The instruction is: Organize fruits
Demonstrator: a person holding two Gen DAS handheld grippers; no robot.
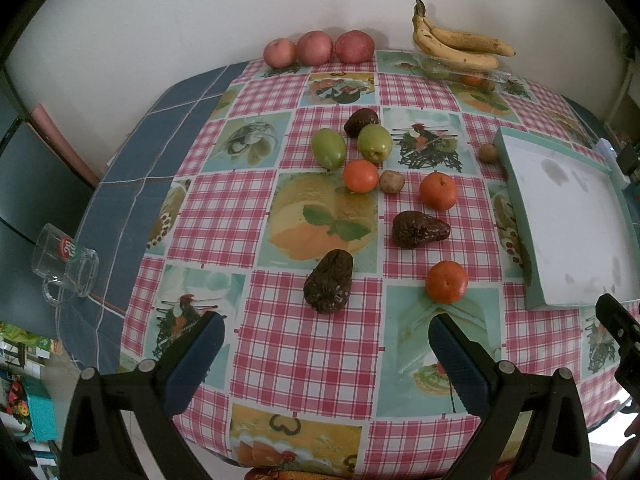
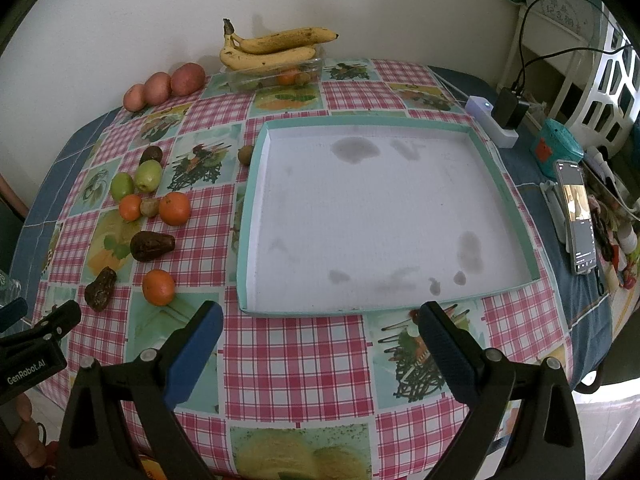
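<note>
Loose fruit lies on the checked tablecloth: three dark avocados, the nearest one (image 1: 329, 281) (image 2: 101, 288), three oranges, the nearest one (image 1: 446, 282) (image 2: 158, 287), two green fruits (image 1: 329, 148) (image 2: 148, 175) and small brown kiwis (image 1: 391, 181). An empty shallow tray (image 1: 516, 184) (image 2: 500, 168) with a teal rim stands to the right. My left gripper (image 1: 326, 334) is open and empty, just short of the nearest avocado. My right gripper (image 2: 320, 326) is open and empty at the tray's near edge.
Three red apples (image 1: 316, 48) (image 2: 160, 86) and bananas (image 1: 460, 46) (image 2: 272, 50) on a clear box stand at the back wall. A glass mug (image 1: 66, 266) lies at the left table edge. A phone (image 2: 576, 216), charger (image 2: 510, 110) and clutter lie right of the tray.
</note>
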